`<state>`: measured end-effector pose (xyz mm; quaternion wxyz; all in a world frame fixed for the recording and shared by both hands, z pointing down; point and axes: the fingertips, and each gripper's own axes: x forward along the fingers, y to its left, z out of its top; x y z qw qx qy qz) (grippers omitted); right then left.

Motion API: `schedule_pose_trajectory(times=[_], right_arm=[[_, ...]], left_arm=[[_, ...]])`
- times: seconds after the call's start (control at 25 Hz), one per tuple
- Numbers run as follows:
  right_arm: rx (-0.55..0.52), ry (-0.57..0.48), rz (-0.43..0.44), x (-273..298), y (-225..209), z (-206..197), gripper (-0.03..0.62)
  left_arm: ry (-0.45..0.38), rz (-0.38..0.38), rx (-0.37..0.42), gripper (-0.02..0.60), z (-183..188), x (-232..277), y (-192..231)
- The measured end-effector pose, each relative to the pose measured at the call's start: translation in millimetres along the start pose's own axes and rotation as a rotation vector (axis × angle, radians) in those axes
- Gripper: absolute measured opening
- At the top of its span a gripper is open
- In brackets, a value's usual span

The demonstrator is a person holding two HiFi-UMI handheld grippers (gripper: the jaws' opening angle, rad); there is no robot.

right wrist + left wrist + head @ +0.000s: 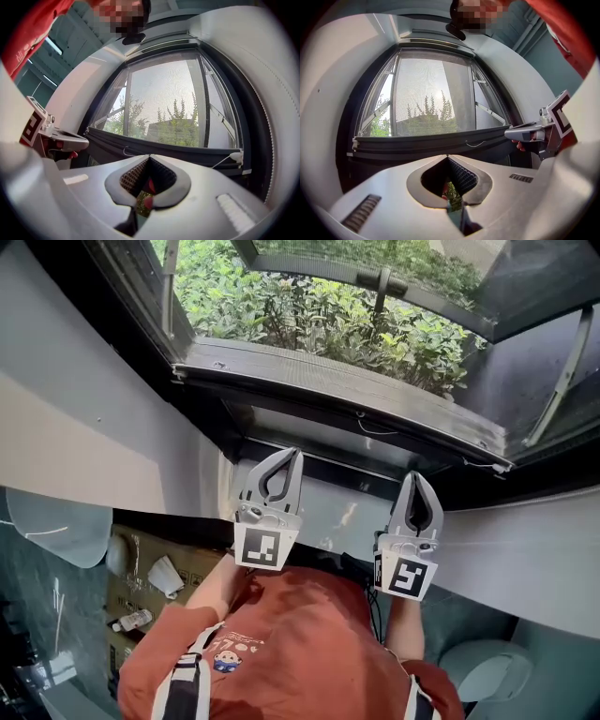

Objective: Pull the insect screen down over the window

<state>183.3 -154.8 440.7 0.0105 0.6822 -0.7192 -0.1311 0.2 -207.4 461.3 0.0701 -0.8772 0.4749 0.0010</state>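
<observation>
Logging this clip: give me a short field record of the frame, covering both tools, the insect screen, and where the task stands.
left tool: shut, nothing between its jaws, short of the window
right tool: shut, empty, beside the left one
insect screen: mesh spans the window opening
bottom bar: low, by the lower frame; a small pull cord on it
outside: green shrubs
task state: screen looks already down; neither tool touches it
</observation>
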Motion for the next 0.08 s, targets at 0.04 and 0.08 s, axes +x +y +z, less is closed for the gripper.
schedule_pose_trajectory(times=[0.04, 0.08], right_arm=[[-0.001, 0.000, 0.001, 0.0, 0.4, -0.1, 0.011], [-0.001, 0.000, 0.002, 0.0, 0.9, -0.2, 0.009]], left_arm=[[0.001, 0.003, -0.003, 0.006, -0.3, 0.2, 0.5], [0.002, 0.006, -0.007, 0.006, -0.7, 0.4, 1.1]])
